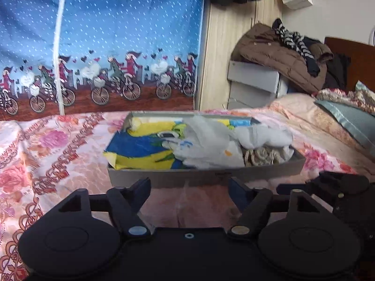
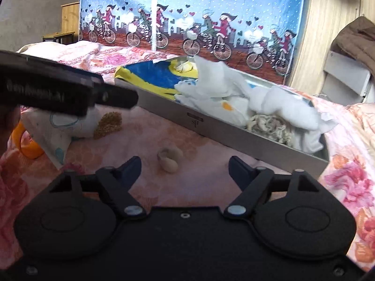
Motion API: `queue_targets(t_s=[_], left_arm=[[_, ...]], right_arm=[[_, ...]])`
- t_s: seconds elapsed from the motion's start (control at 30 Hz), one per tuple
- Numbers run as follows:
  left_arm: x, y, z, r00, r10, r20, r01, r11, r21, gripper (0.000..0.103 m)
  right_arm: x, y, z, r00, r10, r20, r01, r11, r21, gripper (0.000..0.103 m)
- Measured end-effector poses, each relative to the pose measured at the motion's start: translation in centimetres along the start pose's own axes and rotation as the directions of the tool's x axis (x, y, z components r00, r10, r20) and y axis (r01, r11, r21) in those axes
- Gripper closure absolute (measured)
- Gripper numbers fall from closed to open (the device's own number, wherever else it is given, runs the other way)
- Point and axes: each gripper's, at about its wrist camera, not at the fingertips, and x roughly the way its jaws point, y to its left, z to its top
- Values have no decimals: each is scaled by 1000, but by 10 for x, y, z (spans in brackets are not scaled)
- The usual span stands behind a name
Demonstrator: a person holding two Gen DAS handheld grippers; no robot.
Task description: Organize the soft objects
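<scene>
A shallow grey cardboard box of white cloths sits on the floral bedspread at twelve o'clock; its far contents blur. Left gripper and right gripper gape, empty; a small beige sock lies beyond.

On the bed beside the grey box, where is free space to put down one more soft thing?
Free: the pink floral bedspread between the shallow grey cardboard box and the small beige rolled sock; also left of the box in the left wrist view. Crowded: inside the box, heaped with white cloths.
</scene>
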Motion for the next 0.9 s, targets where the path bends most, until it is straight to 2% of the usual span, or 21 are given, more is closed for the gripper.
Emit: queue_targets(t_s=[0.1,0.27,0.33,0.43,0.5,0.53,0.73,0.9], left_arm=[[8,0,-5,998,3,-62,-2,1000,23,50],[17,4,-11,992,24,-125,-19,999,39,70],[18,5,-11,990,36,-136,-30,999,45,78],[18,7,-10,988,47,-147,-43,999,28,91],[17,8,-10,988,48,-146,-46,999,18,92],[16,7,-10,989,49,-142,-48,999,12,95],[4,-4,-3,994,59,-87,-59,998,-7,95],[-8,-14,13,997,75,-16,-76,995,-58,95]], right_arm=[[8,0,0,999,19,-31,-19,1000,4,46],[17,-4,3,998,46,-42,-45,999,27,51],[21,-5,5,997,60,-44,-58,998,39,57],[26,-6,6,996,77,-46,-75,996,38,72],[23,-3,4,996,83,-44,-81,996,32,83],[21,-2,4,996,84,-43,-83,996,28,83],[11,-1,4,996,90,-20,-90,995,35,84],[-9,-13,17,997,46,54,-48,998,39,84]])
